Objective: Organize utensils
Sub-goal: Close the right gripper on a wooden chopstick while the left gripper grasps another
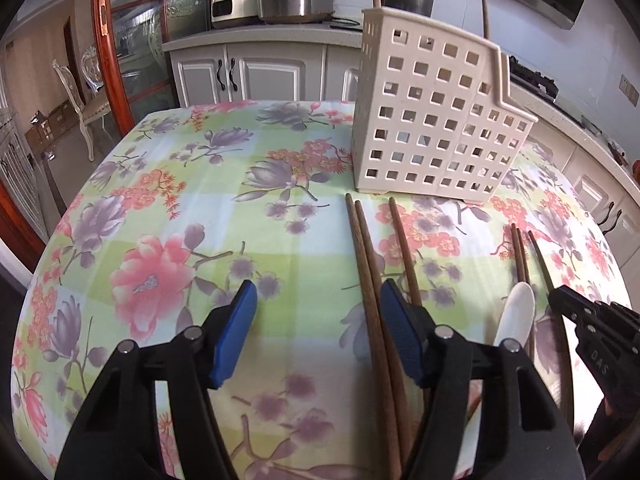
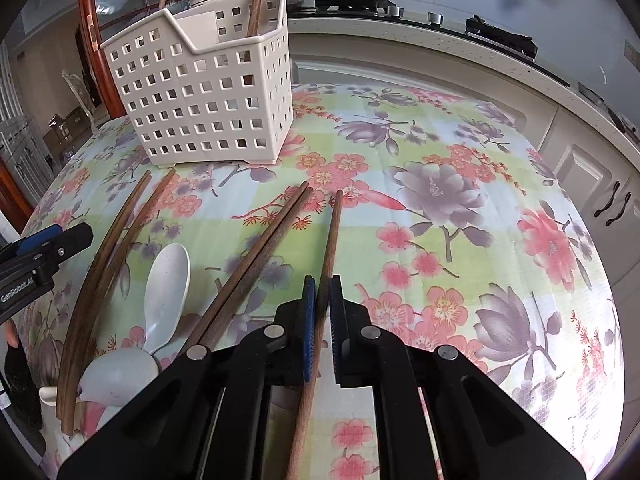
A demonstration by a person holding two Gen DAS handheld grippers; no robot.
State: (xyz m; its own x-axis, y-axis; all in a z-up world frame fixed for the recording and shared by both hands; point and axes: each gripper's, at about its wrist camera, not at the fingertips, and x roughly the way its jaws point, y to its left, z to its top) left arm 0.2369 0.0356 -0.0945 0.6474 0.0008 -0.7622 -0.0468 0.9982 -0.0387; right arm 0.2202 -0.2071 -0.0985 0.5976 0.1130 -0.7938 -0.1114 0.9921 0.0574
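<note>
While the right gripper [image 2: 322, 280] is pinched on a single chopstick [image 2: 334, 232], the left gripper [image 1: 318, 300] is held spread, a chopstick pair [image 1: 366, 256] lying just inside its right finger [image 1: 400, 332].

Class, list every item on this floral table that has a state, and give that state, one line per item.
Right hand-held gripper: shut on one brown wooden chopstick.
Left hand-held gripper: open, nothing gripped.
White perforated plastic utensil basket: upright, chopsticks standing inside.
Pair of brown wooden chopsticks: lying flat, loose.
White plastic spoon: lying flat on the table.
</note>
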